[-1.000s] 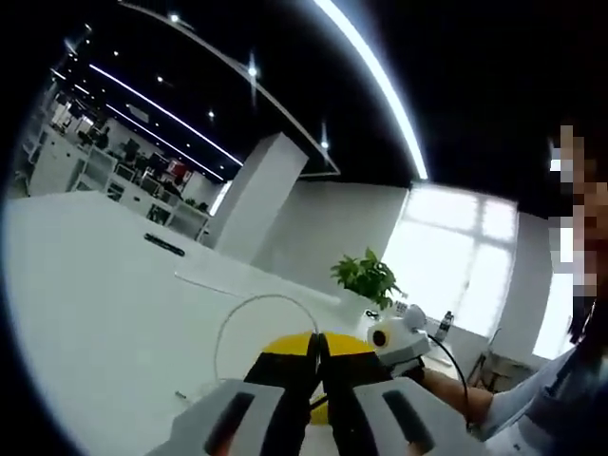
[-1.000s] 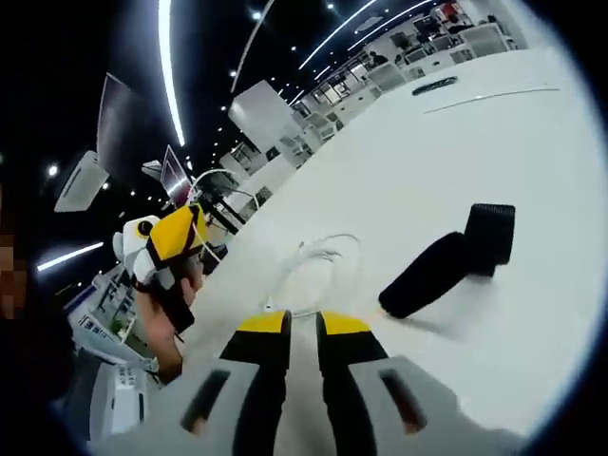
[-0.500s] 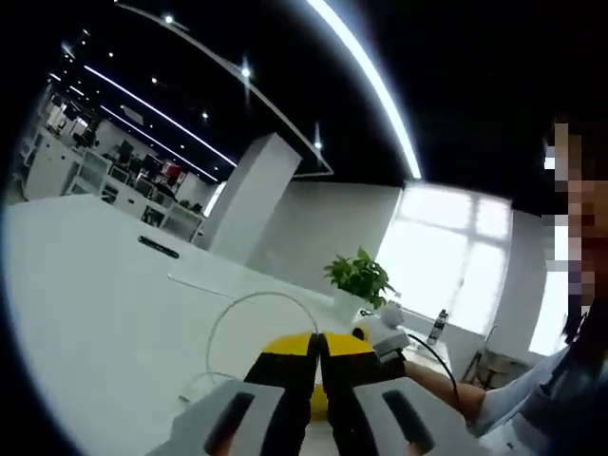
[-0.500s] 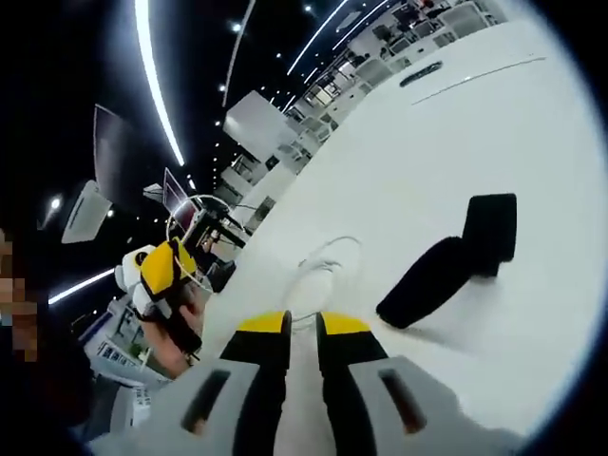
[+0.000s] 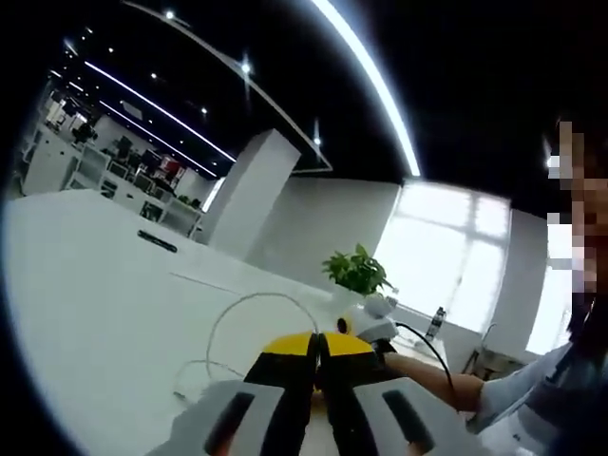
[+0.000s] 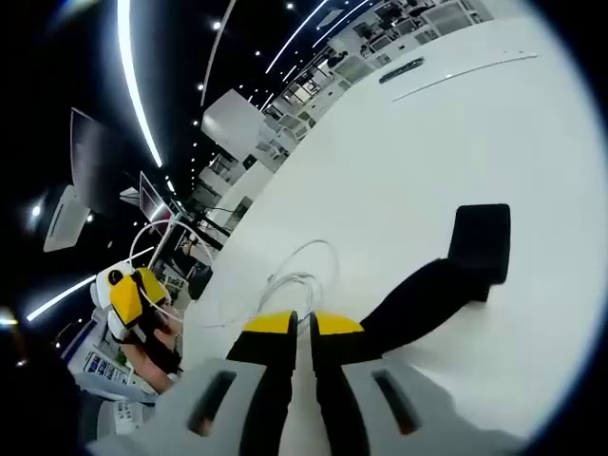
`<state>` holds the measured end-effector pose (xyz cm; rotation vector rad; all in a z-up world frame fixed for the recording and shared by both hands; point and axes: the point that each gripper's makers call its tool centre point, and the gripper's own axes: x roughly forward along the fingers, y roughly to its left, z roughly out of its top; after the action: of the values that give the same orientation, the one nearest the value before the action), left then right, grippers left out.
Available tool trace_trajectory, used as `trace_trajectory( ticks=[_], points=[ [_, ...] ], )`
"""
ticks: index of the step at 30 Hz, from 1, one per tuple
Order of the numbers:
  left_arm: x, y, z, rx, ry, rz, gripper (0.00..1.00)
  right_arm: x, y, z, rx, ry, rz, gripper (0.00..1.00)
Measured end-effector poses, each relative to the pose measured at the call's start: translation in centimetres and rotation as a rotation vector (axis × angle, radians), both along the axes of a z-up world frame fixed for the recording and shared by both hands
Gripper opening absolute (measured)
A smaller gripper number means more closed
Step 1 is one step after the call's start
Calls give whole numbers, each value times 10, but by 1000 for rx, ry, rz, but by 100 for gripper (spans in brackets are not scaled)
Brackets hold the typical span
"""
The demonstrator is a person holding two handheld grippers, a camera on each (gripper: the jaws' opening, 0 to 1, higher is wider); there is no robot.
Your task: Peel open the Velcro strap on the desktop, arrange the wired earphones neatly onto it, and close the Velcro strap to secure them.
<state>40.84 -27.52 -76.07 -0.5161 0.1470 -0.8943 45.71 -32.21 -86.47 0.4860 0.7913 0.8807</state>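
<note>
Across the left gripper view, from the left edge to the middle, we see the white desktop (image 5: 85,285) spread wide, with a thin white loop of the wired earphones (image 5: 249,309) arching up just above our yellow-tipped left gripper (image 5: 315,344) at bottom centre. Its jaws stand pressed together, and we cannot tell whether the cable is caught between them. Right of the tips the right gripper (image 5: 366,323) comes in, held in a person's hand, and behind it stands a green potted plant (image 5: 358,271) before a bright window; a sleeve (image 5: 532,399) fills the lower right.

Over in the right gripper view, at the far left, we find the left gripper (image 6: 133,299) — yellow and white — held off the desk edge, a strand of white cable looping above it. Toward the middle, the earphones (image 6: 294,280) lie in a loose coil on the desktop (image 6: 399,161), just above the right gripper (image 6: 302,328) at bottom centre. Its jaws are closed to a narrow slit — nothing visibly held. Right of it, the black Velcro strap (image 6: 446,280) runs diagonally from beside the tips up to a squared end at right centre, lying flat and well apart from the coil's main loop.
</note>
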Motion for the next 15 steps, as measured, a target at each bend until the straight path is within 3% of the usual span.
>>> trace_trajectory(
  ticks=[7,15],
  points=[
    [8,12,-23,52,38,73,6,-6,7,2,15,-10,4,4],
    [9,9,-38,68,66,59,6,-2,12,5,37,-29,14,4]
  ],
)
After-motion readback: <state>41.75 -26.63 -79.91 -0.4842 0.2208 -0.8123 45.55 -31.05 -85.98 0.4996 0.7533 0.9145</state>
